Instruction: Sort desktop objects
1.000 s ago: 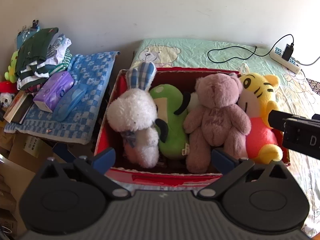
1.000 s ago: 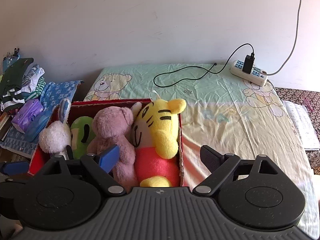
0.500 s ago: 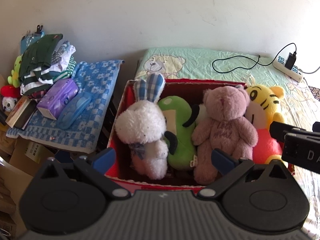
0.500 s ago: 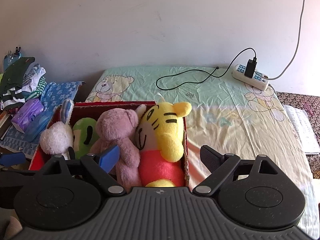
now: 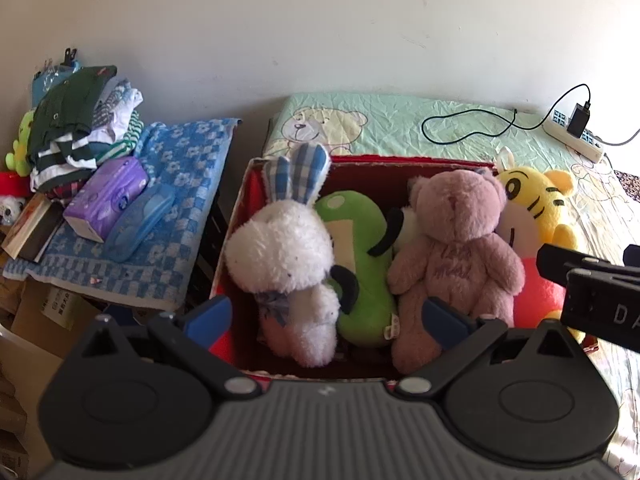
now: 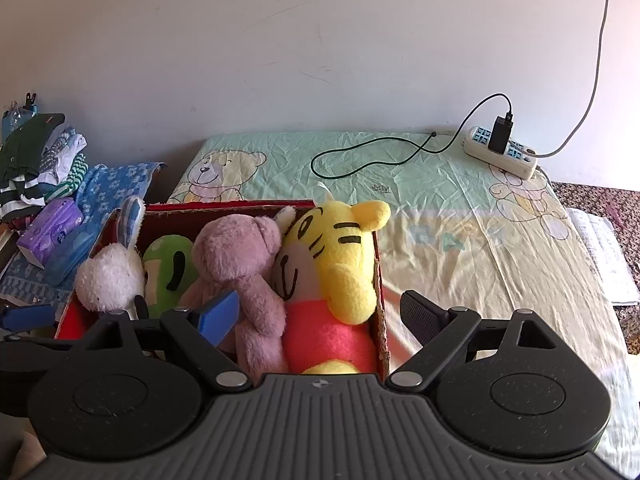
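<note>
Toys packed in red box point(image 5: 236, 216) on bed: white rabbit point(image 5: 284, 256) at 9 o'clock, green plush point(image 5: 360, 248), pink bear point(image 5: 456, 256), yellow tiger point(image 6: 340, 256) at 3 o'clock; left claw point(image 5: 326, 318) and right claw point(image 6: 320, 314) released, empty; sorting seemingly finished.

A plain white wall point(image 6: 320, 60) backs a bed under a sunlit bear-print sheet point(image 6: 460, 220).

A home bedroom: a teddy-print bedsheet point(image 6: 440, 208) is covering the bed, folded clothes point(image 5: 76, 128) are sitting beside it.
</note>
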`<state>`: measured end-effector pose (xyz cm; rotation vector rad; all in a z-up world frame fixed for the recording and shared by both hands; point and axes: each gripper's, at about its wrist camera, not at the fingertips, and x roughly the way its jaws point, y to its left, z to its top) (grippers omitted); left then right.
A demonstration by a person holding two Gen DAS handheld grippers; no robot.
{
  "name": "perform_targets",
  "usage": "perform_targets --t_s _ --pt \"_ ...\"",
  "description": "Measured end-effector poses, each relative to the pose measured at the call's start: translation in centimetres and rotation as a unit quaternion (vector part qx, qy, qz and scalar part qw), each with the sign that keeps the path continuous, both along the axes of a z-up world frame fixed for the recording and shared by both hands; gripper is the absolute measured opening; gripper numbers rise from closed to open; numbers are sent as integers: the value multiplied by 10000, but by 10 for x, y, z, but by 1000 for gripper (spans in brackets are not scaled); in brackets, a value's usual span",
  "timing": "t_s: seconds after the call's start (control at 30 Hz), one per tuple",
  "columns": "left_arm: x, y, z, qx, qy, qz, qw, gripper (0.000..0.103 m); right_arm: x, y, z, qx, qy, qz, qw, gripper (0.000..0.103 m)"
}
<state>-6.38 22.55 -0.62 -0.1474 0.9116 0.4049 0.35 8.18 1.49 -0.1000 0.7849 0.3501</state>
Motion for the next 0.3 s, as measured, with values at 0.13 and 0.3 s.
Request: perform_targets --t_s 0.13,0.3 --pt "2 0 0 44 -12 -50 10000 102 2 1 0 37 2 -36 10000 90" --pt "5 1 0 62 -23 -66 10000 101 2 0 1 53 -42 -84 9999 90"
